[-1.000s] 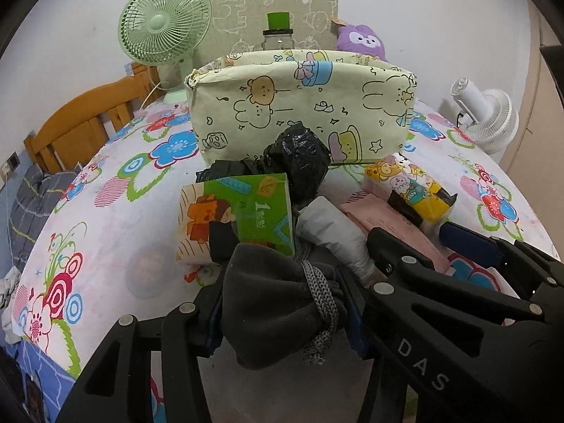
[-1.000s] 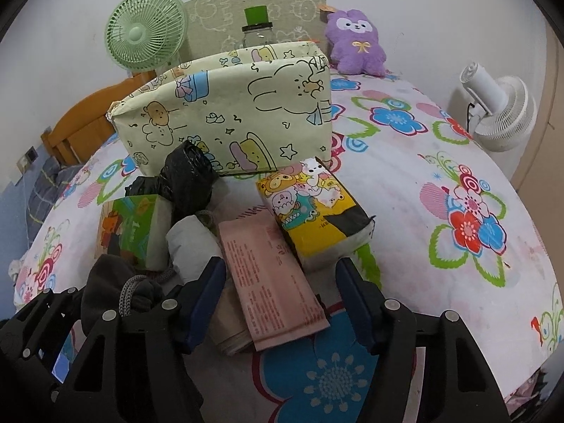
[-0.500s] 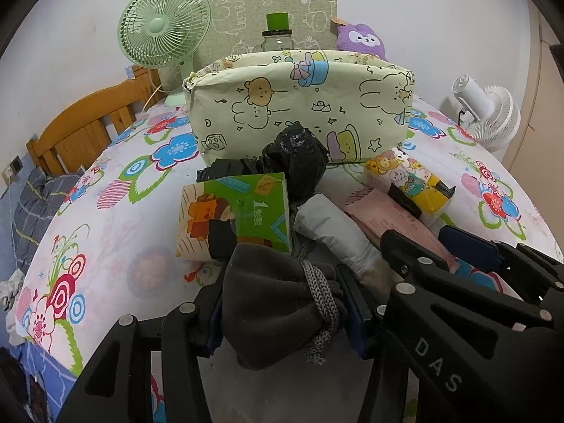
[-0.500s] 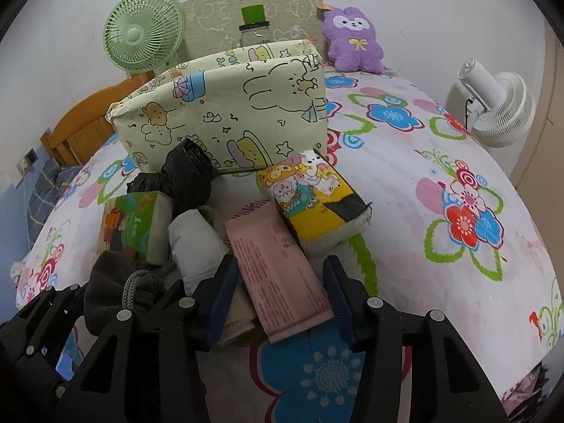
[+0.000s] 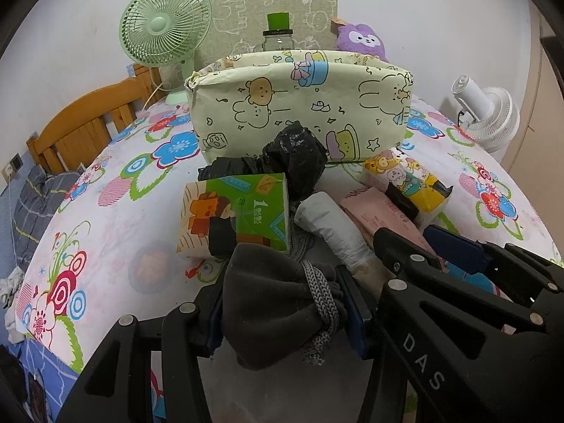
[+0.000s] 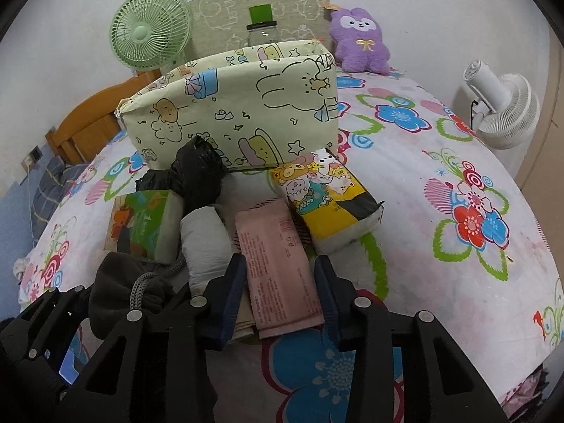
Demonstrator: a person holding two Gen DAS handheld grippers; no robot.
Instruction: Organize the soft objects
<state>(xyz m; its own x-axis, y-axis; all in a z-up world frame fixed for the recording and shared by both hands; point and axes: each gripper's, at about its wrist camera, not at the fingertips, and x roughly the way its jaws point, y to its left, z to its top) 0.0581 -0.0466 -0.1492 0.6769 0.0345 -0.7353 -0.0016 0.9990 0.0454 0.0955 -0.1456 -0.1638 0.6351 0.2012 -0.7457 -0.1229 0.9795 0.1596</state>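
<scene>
Closing in, the right gripper (image 6: pixel 280 290) has just narrowed onto the pink packet (image 6: pixel 276 271) on the table, ready to lift, while the left gripper (image 5: pixel 285 312) pinches the grey pouch (image 5: pixel 275 299).

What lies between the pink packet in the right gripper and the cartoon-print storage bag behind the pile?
The right gripper has been closing around the pink packet. Between it and the storage bag lie the yellow tissue pack, right at the packet's far end, and the black plastic bundle to the left. A lift over them looks workable.
</scene>
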